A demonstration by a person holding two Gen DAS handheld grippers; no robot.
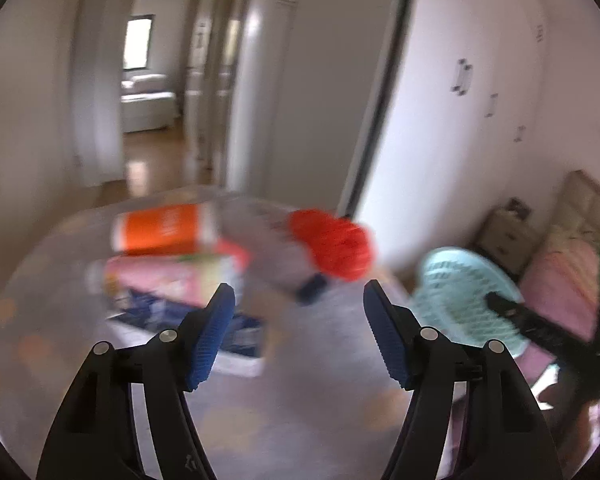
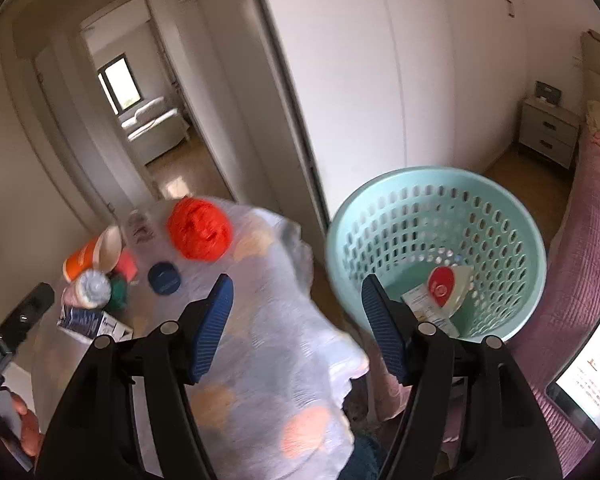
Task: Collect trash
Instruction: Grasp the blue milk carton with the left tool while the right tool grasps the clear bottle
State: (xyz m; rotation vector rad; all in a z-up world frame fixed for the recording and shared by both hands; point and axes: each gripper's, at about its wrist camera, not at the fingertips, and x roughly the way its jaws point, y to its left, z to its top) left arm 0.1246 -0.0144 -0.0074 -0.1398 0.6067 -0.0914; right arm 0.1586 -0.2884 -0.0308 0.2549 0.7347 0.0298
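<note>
A round table under a pale spotted cloth (image 2: 268,360) bears the trash: a crumpled red ball (image 2: 200,228), an orange paper cup (image 2: 88,256) on its side, a dark blue lid (image 2: 163,276) and a blue-and-white box (image 2: 88,322). The blurred left wrist view shows the red ball (image 1: 332,246), the orange cup (image 1: 160,232) and a pink packet (image 1: 168,284). My left gripper (image 1: 298,286) hangs open above the table, empty. My right gripper (image 2: 297,278) is open and empty, between the table and the teal basket (image 2: 436,216).
In the basket lies a red-and-white package (image 2: 440,292). The basket stands on the floor between the table and a pink bed (image 2: 580,260). A lit phone (image 2: 588,372) rests on the bed. White wardrobe doors (image 2: 360,80) and an open doorway (image 2: 140,100) lie behind.
</note>
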